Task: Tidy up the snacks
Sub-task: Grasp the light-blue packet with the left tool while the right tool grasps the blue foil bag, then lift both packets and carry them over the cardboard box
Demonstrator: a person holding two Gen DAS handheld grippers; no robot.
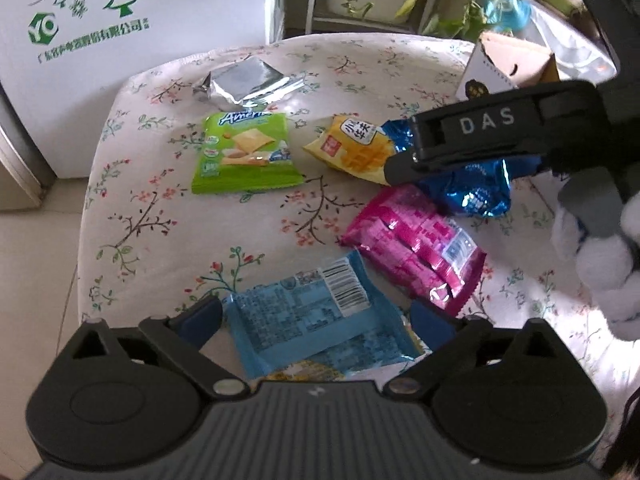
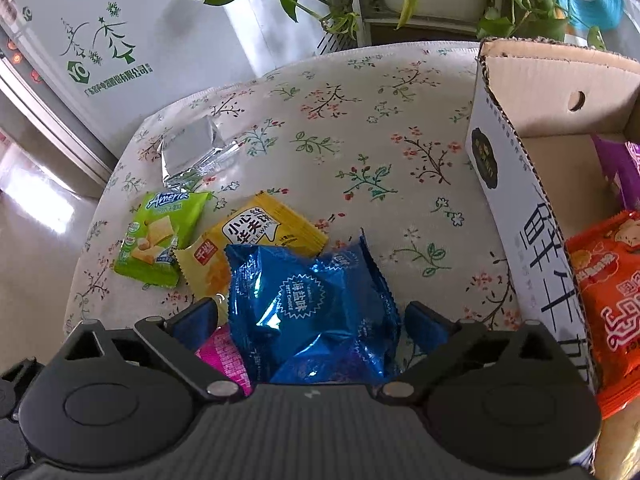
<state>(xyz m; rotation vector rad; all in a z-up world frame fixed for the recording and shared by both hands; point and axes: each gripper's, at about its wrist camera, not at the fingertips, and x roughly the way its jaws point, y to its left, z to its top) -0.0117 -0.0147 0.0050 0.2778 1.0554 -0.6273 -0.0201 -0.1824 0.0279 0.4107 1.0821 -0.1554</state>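
Evidently early: two packs lie in the box (image 2: 516, 92); six remain on the cloth (image 2: 400, 92). Left gripper (image 1: 316, 320) gapes around the pale-blue pack (image 1: 308, 320), right gripper (image 2: 312, 320) around the blue pack (image 2: 308, 300), neither clamped.

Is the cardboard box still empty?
No, the cardboard box already holds an orange packet and a purple packet.
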